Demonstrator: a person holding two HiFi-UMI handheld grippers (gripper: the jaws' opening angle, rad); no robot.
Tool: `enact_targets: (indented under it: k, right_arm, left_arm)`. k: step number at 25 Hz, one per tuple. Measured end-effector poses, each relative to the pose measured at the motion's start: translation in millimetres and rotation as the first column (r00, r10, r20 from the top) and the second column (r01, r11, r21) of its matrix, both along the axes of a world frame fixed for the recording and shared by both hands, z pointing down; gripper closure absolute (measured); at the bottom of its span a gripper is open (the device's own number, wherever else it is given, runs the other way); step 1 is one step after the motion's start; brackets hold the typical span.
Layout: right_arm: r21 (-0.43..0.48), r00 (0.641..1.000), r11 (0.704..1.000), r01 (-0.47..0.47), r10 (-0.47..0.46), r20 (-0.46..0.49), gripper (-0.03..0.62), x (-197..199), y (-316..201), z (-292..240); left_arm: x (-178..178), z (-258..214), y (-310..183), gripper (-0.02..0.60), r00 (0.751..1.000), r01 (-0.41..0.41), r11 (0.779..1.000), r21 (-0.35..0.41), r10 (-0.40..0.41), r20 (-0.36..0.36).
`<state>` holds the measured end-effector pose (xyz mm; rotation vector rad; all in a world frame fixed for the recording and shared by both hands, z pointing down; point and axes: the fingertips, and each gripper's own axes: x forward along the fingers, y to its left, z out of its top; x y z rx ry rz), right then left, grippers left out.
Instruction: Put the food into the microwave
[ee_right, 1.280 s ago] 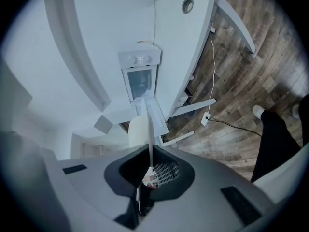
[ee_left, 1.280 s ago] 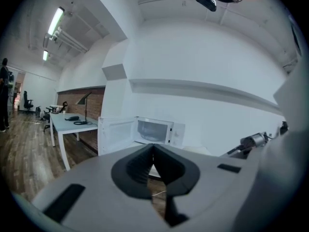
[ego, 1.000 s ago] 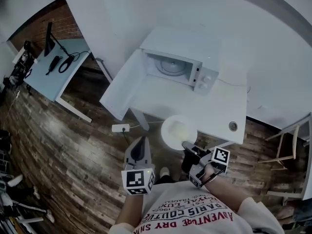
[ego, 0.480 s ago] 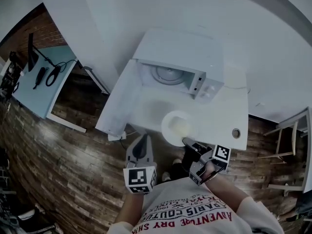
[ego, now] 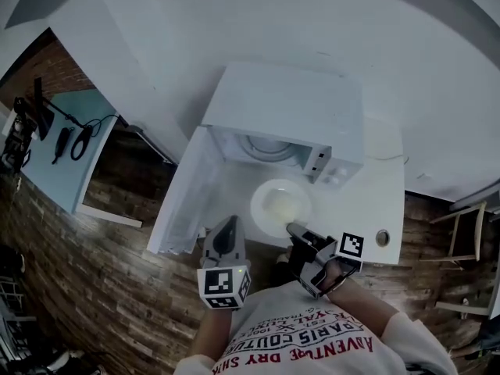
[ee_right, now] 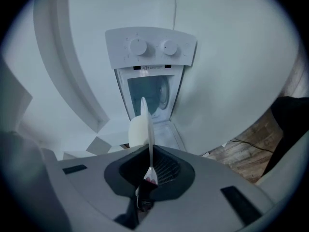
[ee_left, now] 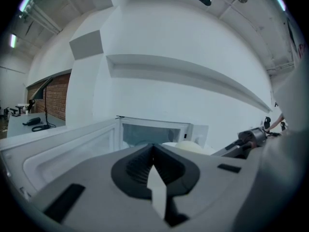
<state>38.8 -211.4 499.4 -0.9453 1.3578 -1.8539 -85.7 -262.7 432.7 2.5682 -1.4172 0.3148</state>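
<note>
The white microwave [ego: 285, 116] stands on a white table [ego: 367, 201], its door [ego: 183, 194] swung open to the left and its cavity [ego: 262, 148] showing the turntable. My right gripper [ego: 295, 229] is shut on the near rim of a white plate [ego: 280, 205] carrying a pale mound of food [ego: 287, 206], held level just in front of the opening. In the right gripper view the plate [ee_right: 145, 120] shows edge-on between the jaws, with the cavity [ee_right: 149, 93] straight ahead. My left gripper [ego: 226, 226] hangs shut and empty beside the door, left of the plate.
A light blue desk [ego: 66, 155] with cables stands far left on the wooden floor. A small round fitting [ego: 382, 237] sits in the table's right part. A chair frame [ego: 461, 225] is at the right edge. The microwave's knobs [ee_right: 149, 47] face me.
Both grippers have moved forward toward the microwave. The plate, earlier over the floor before the table, now hangs over the table close to the open cavity.
</note>
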Motion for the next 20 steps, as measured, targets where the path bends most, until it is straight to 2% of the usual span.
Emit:
enact_targets:
  k: [8, 15, 20]
  right_arm:
    - [-0.003, 0.998, 0.999, 0.053, -0.053, -0.032, 0.572, 26, -43, 9]
    - [-0.019, 0.999, 1.0, -0.01, 0.01, -0.034, 0.572, 36, -66, 22]
    - [0.0, 0.993, 0.995, -0.101, 0.101, -0.062, 0.572, 41, -89, 28]
  left_arm:
    - [39, 7, -51, 0.575, 1.0, -0.004, 1.0, -0.017, 0.004, -0.006]
    - [49, 18, -78, 0.575, 0.999, -0.038, 0.998, -0.04, 0.038, -0.003]
    - [54, 18, -102, 0.575, 0.993, -0.119, 0.992, -0.039, 0.118, -0.024]
